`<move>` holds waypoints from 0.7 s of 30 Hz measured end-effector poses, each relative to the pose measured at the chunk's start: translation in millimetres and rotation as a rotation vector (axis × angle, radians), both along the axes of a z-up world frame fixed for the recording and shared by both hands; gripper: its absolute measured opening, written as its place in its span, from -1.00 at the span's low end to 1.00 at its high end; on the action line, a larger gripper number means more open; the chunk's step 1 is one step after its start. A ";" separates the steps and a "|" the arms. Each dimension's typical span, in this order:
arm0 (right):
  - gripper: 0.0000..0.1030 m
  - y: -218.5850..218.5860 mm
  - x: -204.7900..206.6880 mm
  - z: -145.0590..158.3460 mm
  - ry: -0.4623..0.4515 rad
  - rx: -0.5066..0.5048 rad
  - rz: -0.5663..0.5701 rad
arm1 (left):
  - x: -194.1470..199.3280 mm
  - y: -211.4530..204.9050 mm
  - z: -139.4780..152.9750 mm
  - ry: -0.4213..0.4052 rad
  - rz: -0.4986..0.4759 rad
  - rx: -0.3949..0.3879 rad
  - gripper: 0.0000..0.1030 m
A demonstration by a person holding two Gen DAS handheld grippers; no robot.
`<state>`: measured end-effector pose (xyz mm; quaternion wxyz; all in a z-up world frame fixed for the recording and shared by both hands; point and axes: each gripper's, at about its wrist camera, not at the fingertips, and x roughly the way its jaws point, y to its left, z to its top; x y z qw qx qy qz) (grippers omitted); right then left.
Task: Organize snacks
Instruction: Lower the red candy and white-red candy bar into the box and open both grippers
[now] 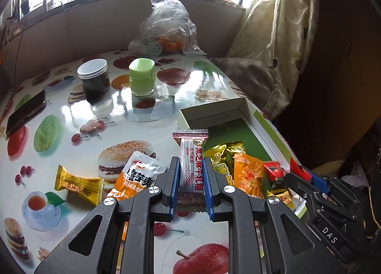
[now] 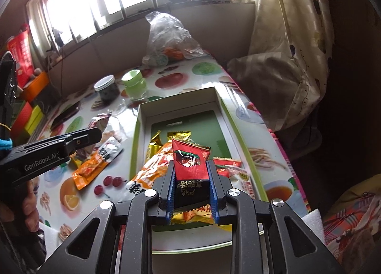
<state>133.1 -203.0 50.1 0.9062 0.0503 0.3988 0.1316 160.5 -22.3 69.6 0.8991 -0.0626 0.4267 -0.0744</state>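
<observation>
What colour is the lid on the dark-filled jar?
Silver-grey; the jar lid shows best in the left wrist view.

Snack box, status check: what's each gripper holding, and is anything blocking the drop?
Left gripper shut on white sesame nougat bar. Right gripper shut on red-black candy packet, above snack box. Box's far half open; nothing blocking.

Food-print table [image 1: 133,116], jars [image 1: 93,81], perhaps phone [image 1: 26,112]

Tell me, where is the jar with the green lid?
In the left wrist view the green-lidded jar stands upright on the far part of the table, just right of the dark jar with a silver lid, in front of the plastic bag.
</observation>
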 end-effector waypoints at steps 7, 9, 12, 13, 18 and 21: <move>-0.56 -6.8 7.7 -6.5 0.016 -0.014 -0.013 | 13.0 -13.9 -6.2 0.020 -0.031 -0.005 -0.62; -0.56 -9.1 9.8 -8.4 0.021 -0.013 -0.016 | 16.8 -17.5 -8.3 0.027 -0.035 -0.009 -0.62; -0.56 -10.7 12.6 -11.6 0.027 -0.023 -0.018 | 22.8 -22.7 -11.0 0.033 -0.047 -0.006 -0.62; -0.56 -10.3 13.5 -12.6 0.028 -0.030 -0.018 | 25.3 -24.6 -11.8 0.034 -0.053 -0.006 -0.62; -0.56 -9.5 18.1 -19.1 0.036 -0.060 -0.020 | 32.9 -31.8 -19.0 0.050 -0.067 -0.010 -0.62; -0.56 -10.3 20.9 -23.5 0.047 -0.062 -0.024 | 37.5 -36.0 -22.6 0.060 -0.080 -0.008 -0.62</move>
